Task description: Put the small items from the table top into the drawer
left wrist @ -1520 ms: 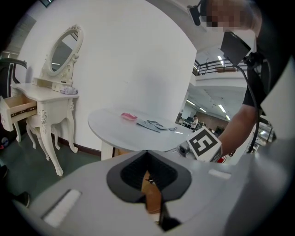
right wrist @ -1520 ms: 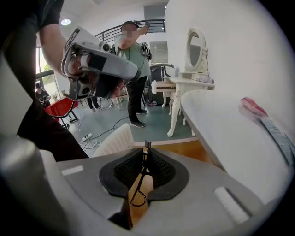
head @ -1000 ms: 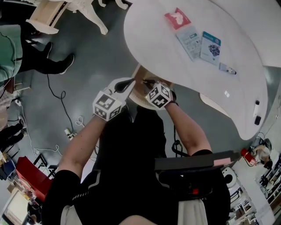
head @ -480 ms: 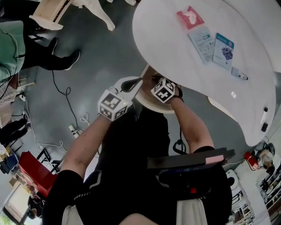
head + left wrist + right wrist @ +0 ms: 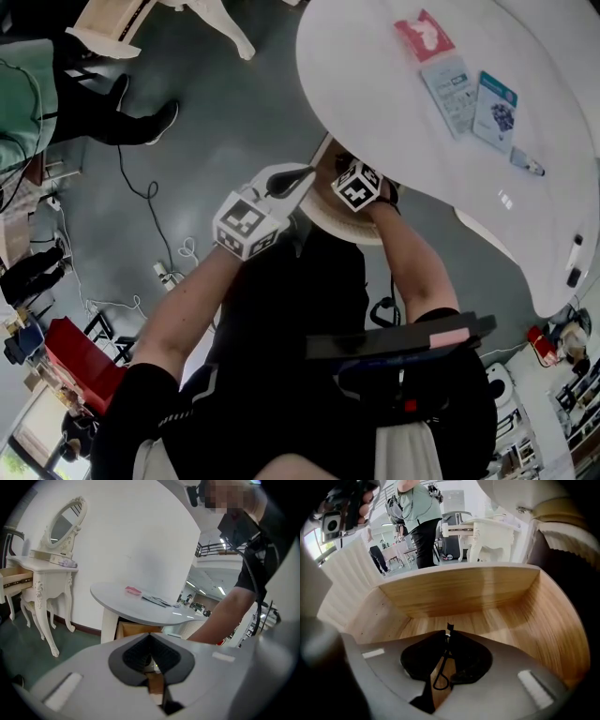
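White table (image 5: 375,122) toward 1 o'clock in the head view. Under its near edge, open wooden drawer (image 5: 487,590), boards filling the right gripper view. Left gripper (image 5: 150,639) at 9 o'clock of the right one, jaws closed together on nothing. Right gripper (image 5: 449,634) tipped down inside the drawer. On the tabletop's 12 o'clock end, red packet (image 5: 424,36) and blue-topped card (image 5: 495,101). Thin black looped cord (image 5: 446,649) pinched between the right jaws, over the drawer floor, loop trailing toward 6 o'clock.

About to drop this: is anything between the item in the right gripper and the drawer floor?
Nothing visible. The right gripper holds a thin black item over the open drawer, whose wooden floor shows bare beneath the jaws.
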